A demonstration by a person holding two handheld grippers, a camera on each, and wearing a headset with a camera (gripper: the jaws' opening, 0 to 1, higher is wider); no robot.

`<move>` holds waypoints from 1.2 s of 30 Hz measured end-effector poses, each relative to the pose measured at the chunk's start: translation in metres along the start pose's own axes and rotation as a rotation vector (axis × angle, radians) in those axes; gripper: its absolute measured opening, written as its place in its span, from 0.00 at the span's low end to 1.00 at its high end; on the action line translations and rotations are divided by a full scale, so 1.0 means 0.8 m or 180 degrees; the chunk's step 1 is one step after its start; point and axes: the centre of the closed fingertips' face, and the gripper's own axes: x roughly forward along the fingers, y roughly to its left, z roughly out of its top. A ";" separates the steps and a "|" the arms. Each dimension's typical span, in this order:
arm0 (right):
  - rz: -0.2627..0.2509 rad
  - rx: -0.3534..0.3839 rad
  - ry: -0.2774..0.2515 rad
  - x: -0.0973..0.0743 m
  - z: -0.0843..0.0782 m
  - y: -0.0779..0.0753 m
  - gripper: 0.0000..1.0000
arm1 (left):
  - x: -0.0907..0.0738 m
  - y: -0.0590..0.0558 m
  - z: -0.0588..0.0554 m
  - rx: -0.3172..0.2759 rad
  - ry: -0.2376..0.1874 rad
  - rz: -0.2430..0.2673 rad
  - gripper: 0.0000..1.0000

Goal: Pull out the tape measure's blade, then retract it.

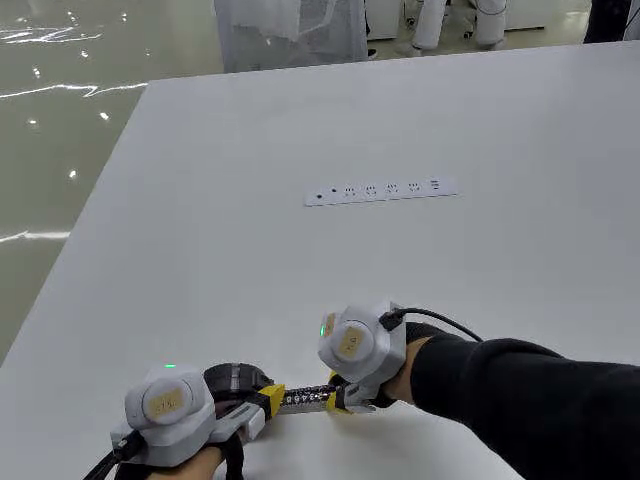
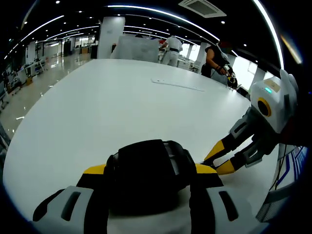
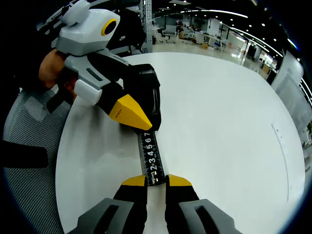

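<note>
Right gripper view: the right claw (image 3: 156, 181) is seen nipped nearly closed on the tip of the blade (image 3: 150, 155), which is run out a short way toward 12 o'clock, with numbers up to 7 exposed. At its far end the black tape measure (image 3: 146, 92) is clamped in the left claw (image 3: 131, 114), yellow tips pressed against the case. In the head view it is all found at 6 o'clock on the white desk (image 1: 300, 270), with a power strip (image 1: 380, 189) lying well apart at 12 o'clock.

Right tongs (image 3: 157, 181) pinch blade (image 3: 150, 155) tip; short length out. Tape measure case (image 3: 150, 92) clamped in left tongs (image 3: 129, 111), white table (image 3: 219, 122) beneath.
</note>
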 end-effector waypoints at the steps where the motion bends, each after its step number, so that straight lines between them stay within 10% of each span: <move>1: 0.0002 0.0007 -0.0005 0.000 0.000 0.000 0.10 | 0.000 0.000 0.000 0.0000 0.0000 -0.0001 0.62; 36: 0.0037 0.0111 -0.0187 0.009 0.016 0.004 0.10 | 0.000 0.000 -0.002 -0.0026 -0.0013 -0.0055 0.62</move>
